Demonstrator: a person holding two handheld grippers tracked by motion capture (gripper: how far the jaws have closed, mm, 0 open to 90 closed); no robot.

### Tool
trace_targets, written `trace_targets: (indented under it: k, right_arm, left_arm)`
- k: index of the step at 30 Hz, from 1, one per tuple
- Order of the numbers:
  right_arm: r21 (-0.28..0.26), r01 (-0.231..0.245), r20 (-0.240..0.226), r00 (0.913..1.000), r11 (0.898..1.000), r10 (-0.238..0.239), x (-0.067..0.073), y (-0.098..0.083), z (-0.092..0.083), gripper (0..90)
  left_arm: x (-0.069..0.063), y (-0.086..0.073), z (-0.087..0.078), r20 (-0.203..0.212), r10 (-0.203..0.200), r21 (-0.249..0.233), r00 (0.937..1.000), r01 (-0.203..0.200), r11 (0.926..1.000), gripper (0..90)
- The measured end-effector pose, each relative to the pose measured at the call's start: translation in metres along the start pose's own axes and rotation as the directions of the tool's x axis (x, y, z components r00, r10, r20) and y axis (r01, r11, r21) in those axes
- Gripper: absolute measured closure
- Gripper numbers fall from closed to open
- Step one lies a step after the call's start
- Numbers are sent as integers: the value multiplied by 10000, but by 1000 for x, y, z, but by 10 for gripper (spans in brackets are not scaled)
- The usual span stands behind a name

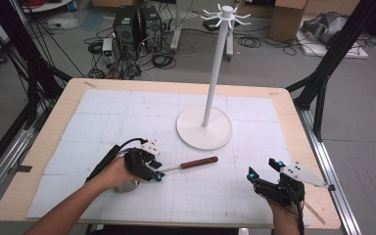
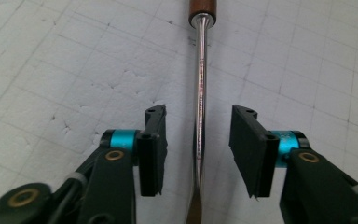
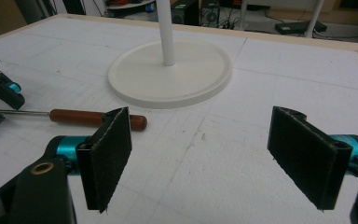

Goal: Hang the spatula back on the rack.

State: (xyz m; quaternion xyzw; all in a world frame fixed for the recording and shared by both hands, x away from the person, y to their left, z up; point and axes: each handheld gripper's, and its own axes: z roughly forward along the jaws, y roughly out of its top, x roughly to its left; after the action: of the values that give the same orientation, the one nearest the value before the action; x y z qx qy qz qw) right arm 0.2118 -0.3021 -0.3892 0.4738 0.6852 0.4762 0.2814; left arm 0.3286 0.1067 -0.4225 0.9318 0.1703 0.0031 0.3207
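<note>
Near the bottom edge, the left gripper (image 2: 198, 149) straddles the utensil (image 2: 200, 84), jaws apart, needing to close; the right gripper (image 1: 267, 172) idles spread.

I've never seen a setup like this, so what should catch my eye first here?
Probably the tall white stand with hooks at its top, rising mid-table. Nearer the person, the left gripper straddles the metal shaft of a wooden-handled utensil lying flat, its pads not yet touching the shaft. The right gripper sits open at the near right.

No legible txt, labels, brands or nos. anywhere in pics
</note>
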Motion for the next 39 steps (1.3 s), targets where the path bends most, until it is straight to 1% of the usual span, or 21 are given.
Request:
trace_targets:
  k: [1,2,5,7,11,13,14,15,17,22,25,27,29,32,34,36,38,39]
  right_arm:
    - [8,-15,4,10000,10000,15,0,0,0,207]
    - [5,-7,4,10000,10000,7,0,0,0,207]
    - [6,-28,26,10000,10000,28,0,0,0,208]
    - [16,-34,25,10000,10000,34,0,0,0,208]
    - [28,-67,42,10000,10000,67,0,0,0,208]
    - [15,-64,54,10000,10000,64,0,0,0,208]
    - [36,-94,48,9999,9999,94,1,0,0,209]
    - [26,-98,49,9999,9999,97,1,0,0,209]
    - [54,-123,34,9999,9999,123,1,0,0,209]
    - [42,-66,39,10000,10000,66,0,0,0,210]
    - [34,-60,52,10000,10000,60,0,0,1,211]
    - [38,-80,54,10000,10000,80,0,0,1,217]
    - [49,-85,49,10000,10000,85,0,0,1,218]
    - [71,-144,62,9999,9999,144,0,0,1,219]
    - [30,-93,57,9999,10000,93,-1,0,0,220]
    - [21,-127,82,9999,9999,127,-2,0,0,220]
    - [14,-173,87,9998,9998,173,-2,-1,-1,220]
    - [35,-214,89,9997,9998,214,-2,-1,-1,220]
  left_arm:
    - [0,0,1,-56,2,8,10000,-2,10000,608]
    - [0,0,1,-65,71,129,10000,-70,9999,622]
    - [0,0,2,-134,32,107,9999,-31,9999,652]
    - [0,0,2,-218,89,138,9997,-87,9999,682]
    - [-2,0,2,-463,331,236,9984,-321,9992,735]
    - [-3,0,2,-496,374,262,9981,-361,9990,757]
    - [-3,0,3,-461,377,246,9982,-366,9990,766]
    - [-3,0,3,-325,365,256,9988,-357,9990,789]
    - [-3,0,3,-304,375,264,9988,-367,9990,824]
    - [0,1,3,-67,97,285,9999,-95,9995,831]
    - [1,1,3,-38,34,283,10000,-33,9996,832]
    - [1,1,3,-17,77,312,10000,-76,9995,836]
    - [1,1,3,-39,-20,288,10000,21,9996,839]
    - [1,0,3,-32,-6,273,10000,7,9996,840]
    - [1,0,2,-25,78,279,10000,-77,9996,840]
    - [1,0,2,-27,13,197,10000,-12,9998,840]
    - [0,0,0,-70,90,153,9999,-88,9998,841]
    - [-1,0,-1,-29,126,121,9999,-126,9998,841]
